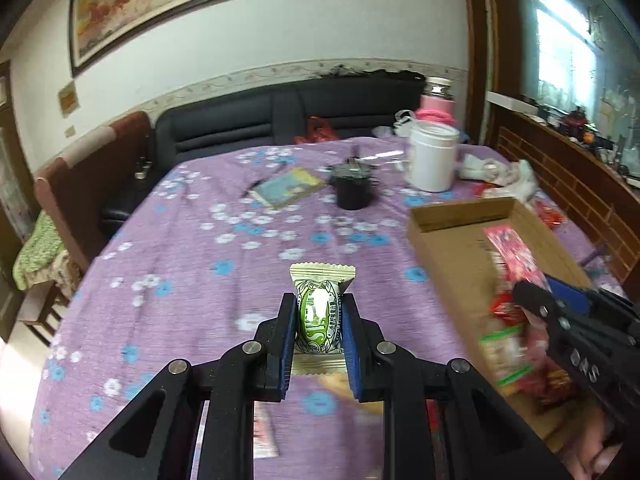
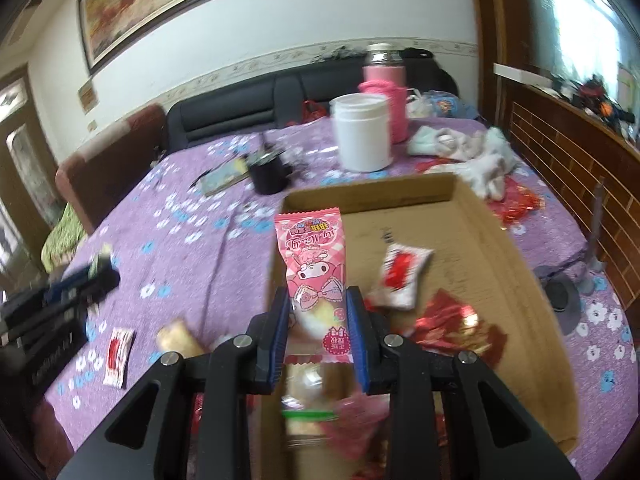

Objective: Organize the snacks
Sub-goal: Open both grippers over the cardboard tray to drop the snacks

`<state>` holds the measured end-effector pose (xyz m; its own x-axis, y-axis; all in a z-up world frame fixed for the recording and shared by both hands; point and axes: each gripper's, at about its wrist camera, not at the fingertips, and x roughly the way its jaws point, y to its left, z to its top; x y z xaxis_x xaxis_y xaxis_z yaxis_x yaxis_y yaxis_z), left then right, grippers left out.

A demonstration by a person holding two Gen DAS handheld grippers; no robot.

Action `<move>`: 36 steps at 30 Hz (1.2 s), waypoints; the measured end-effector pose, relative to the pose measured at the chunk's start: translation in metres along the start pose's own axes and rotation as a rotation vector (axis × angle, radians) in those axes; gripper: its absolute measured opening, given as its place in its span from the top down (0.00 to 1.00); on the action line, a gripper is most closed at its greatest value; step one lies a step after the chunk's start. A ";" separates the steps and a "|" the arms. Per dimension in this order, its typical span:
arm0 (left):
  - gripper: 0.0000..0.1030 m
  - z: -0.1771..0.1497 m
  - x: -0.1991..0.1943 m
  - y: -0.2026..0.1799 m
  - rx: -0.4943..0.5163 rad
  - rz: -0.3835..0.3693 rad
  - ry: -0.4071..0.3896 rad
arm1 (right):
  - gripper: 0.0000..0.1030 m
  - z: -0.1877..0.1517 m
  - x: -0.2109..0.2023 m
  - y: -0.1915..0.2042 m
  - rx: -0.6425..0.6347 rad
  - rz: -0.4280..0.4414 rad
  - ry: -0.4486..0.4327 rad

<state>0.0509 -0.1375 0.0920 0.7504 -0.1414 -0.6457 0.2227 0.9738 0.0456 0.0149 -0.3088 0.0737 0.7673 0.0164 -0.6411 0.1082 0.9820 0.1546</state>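
My left gripper (image 1: 318, 312) is shut on a green and white wrapped snack (image 1: 318, 308), held above the purple flowered tablecloth (image 1: 192, 264). To its right lies an open cardboard box (image 1: 460, 216), and my right gripper (image 1: 532, 296) shows there with a pink packet (image 1: 512, 256). In the right wrist view my right gripper (image 2: 318, 308) is shut on that pink cartoon snack packet (image 2: 312, 256), over the near left part of the cardboard box (image 2: 500, 224). Inside the box lie a red and white sachet (image 2: 400, 276) and red foil packets (image 2: 456, 324). My left gripper (image 2: 96, 276) appears at the left edge.
On the cloth lie a red and white sachet (image 2: 118, 356) and a beige snack (image 2: 178, 340). Farther back stand a white jar (image 2: 362, 132), a pink flask (image 2: 386, 96), a black cup (image 2: 270, 176) and a booklet (image 1: 288, 188). White cloths (image 2: 476, 152) are heaped at the right. A dark sofa (image 1: 248, 120) runs behind the table.
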 end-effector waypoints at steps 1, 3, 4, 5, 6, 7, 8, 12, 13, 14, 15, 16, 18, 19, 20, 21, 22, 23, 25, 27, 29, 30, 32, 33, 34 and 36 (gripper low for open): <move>0.79 0.001 0.000 -0.007 -0.002 -0.024 0.010 | 0.74 0.003 -0.002 -0.010 0.025 0.001 -0.003; 0.79 0.003 0.003 -0.025 -0.007 -0.075 0.040 | 0.74 0.010 -0.003 -0.031 0.058 0.010 0.010; 0.79 0.003 0.005 -0.036 -0.006 -0.110 0.058 | 0.74 0.012 -0.003 -0.038 0.074 0.011 0.014; 0.79 0.002 0.006 -0.049 -0.001 -0.140 0.072 | 0.74 0.013 -0.003 -0.047 0.101 0.012 0.020; 0.79 0.000 0.006 -0.060 0.007 -0.159 0.080 | 0.74 0.014 -0.002 -0.055 0.123 0.016 0.036; 0.79 -0.002 0.006 -0.071 0.018 -0.180 0.088 | 0.74 0.014 -0.001 -0.059 0.132 0.015 0.048; 0.79 -0.005 0.007 -0.086 0.030 -0.209 0.100 | 0.74 0.014 0.000 -0.062 0.137 0.004 0.058; 0.79 -0.019 0.010 -0.122 0.098 -0.261 0.125 | 0.74 0.011 0.011 -0.069 0.119 -0.122 0.105; 0.79 -0.021 0.011 -0.127 0.114 -0.265 0.125 | 0.74 0.010 0.016 -0.071 0.114 -0.136 0.123; 0.80 -0.025 0.012 -0.130 0.128 -0.268 0.126 | 0.74 0.009 0.019 -0.072 0.113 -0.148 0.135; 0.80 -0.029 0.014 -0.132 0.137 -0.273 0.131 | 0.74 0.008 0.021 -0.073 0.107 -0.163 0.142; 0.80 -0.031 0.016 -0.134 0.144 -0.279 0.138 | 0.74 0.008 0.023 -0.072 0.090 -0.188 0.149; 0.80 -0.035 0.018 -0.136 0.153 -0.291 0.140 | 0.74 0.007 0.026 -0.069 0.048 -0.256 0.147; 0.80 -0.035 0.018 -0.137 0.157 -0.295 0.136 | 0.74 0.007 0.027 -0.066 0.022 -0.284 0.143; 0.80 -0.035 0.017 -0.137 0.162 -0.300 0.134 | 0.74 0.008 0.028 -0.064 -0.006 -0.313 0.136; 0.80 -0.036 0.017 -0.137 0.164 -0.303 0.129 | 0.74 0.009 0.029 -0.064 -0.024 -0.340 0.127; 0.80 -0.036 0.016 -0.138 0.166 -0.306 0.123 | 0.74 0.010 0.029 -0.062 -0.059 -0.385 0.111; 0.80 -0.037 0.016 -0.139 0.167 -0.305 0.121 | 0.74 0.012 0.028 -0.060 -0.094 -0.426 0.091; 0.80 -0.039 0.018 -0.140 0.168 -0.302 0.122 | 0.74 0.016 0.026 -0.055 -0.187 -0.536 0.026; 0.80 -0.040 0.019 -0.142 0.169 -0.299 0.124 | 0.74 0.019 0.023 -0.055 -0.233 -0.597 -0.016; 0.80 -0.042 0.020 -0.143 0.175 -0.296 0.126 | 0.74 0.019 0.023 -0.058 -0.232 -0.542 -0.009; 0.80 -0.043 0.019 -0.142 0.177 -0.292 0.121 | 0.74 0.018 0.023 -0.058 -0.228 -0.531 -0.001; 0.80 -0.043 0.019 -0.142 0.181 -0.282 0.113 | 0.74 0.017 0.022 -0.053 -0.252 -0.541 -0.013; 0.80 -0.043 0.019 -0.142 0.180 -0.282 0.111 | 0.74 0.016 0.021 -0.050 -0.263 -0.540 -0.019; 0.80 -0.043 0.020 -0.142 0.180 -0.281 0.111 | 0.74 0.015 0.021 -0.047 -0.269 -0.540 -0.017; 0.80 -0.044 0.020 -0.142 0.184 -0.278 0.109 | 0.74 0.013 0.023 -0.045 -0.278 -0.536 -0.008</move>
<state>0.0066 -0.2710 0.0395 0.5764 -0.3670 -0.7302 0.5253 0.8508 -0.0129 0.0359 -0.3546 0.0614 0.6559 -0.4952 -0.5697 0.3128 0.8652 -0.3918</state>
